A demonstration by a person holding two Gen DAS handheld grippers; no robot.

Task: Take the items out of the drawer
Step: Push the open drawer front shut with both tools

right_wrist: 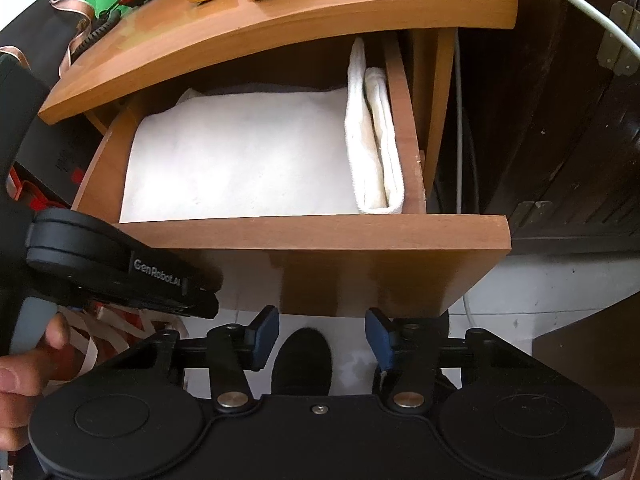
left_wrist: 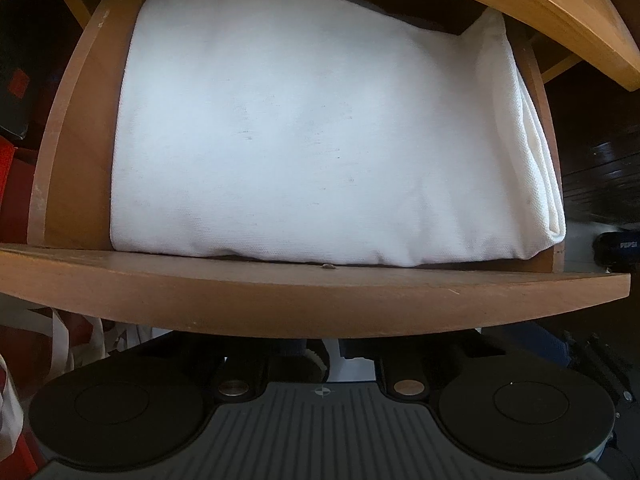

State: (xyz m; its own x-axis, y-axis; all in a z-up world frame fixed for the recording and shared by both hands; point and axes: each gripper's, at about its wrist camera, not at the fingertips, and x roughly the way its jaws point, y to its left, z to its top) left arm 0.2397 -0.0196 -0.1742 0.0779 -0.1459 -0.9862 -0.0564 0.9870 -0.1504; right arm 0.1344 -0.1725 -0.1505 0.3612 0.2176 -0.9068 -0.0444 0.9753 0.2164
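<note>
- While my right tongs (right_wrist: 322, 334) hung before the drawer (right_wrist: 320, 236), their jaws stood apart, holding nothing.
- My left tongs (right_wrist: 200, 300) were closed below the drawer's front edge; on what, I could not tell.
- The folded white cloth (right_wrist: 240, 160) lay against that front edge; I judged that pinching its near fold would lift it best.
- Folded towels (right_wrist: 376, 152) stood along the right wall.

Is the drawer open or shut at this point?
Open. The drawer is pulled out from under the tabletop, exposing folded white cloth inside.
</note>
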